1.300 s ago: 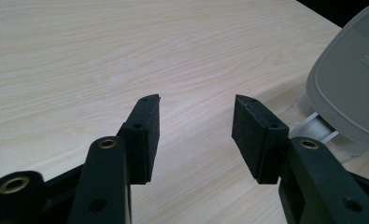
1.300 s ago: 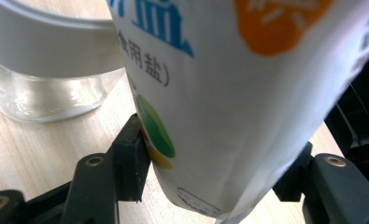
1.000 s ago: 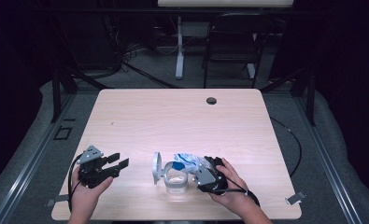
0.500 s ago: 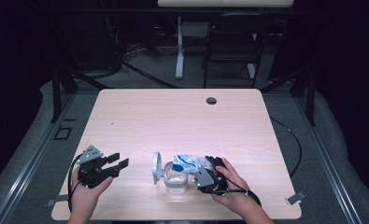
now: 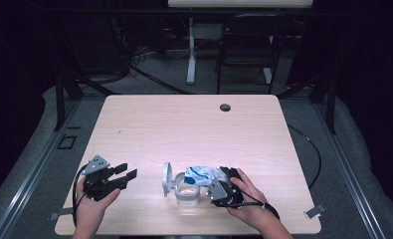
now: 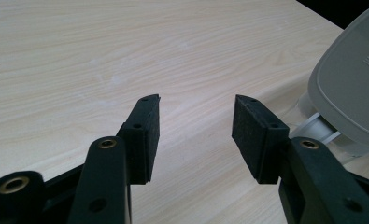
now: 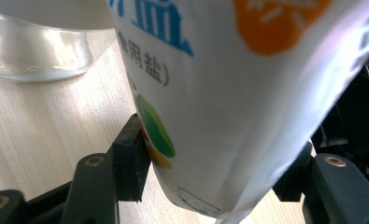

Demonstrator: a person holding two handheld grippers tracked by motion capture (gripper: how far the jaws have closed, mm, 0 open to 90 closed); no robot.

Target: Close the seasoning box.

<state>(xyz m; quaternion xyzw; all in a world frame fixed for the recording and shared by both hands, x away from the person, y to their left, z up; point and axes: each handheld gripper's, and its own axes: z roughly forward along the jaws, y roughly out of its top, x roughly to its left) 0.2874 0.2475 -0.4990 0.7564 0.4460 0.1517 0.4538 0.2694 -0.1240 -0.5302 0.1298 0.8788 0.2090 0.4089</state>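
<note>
Salt bag being held over a clear jar at the table's near edge

The left gripper (image 5: 127, 174) is hovering released, left of the jar's hinged lid (image 5: 167, 178); the right gripper (image 7: 219, 172) is clenching the salt bag (image 5: 202, 174), which is lying across the jar (image 5: 187, 194).

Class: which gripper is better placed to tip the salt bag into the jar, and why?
Right. The right gripper already clamps the salt bag over the glass jar; the left gripper is open, off to the side.

White plastic salt bag (image 7: 229, 93): large blue characters, cut off at top; smaller grey "(食用盐)" beneath. Grey plastic hinged lid (image 6: 355, 79): embossed lettering at right edge, cropped, not legible.
</note>
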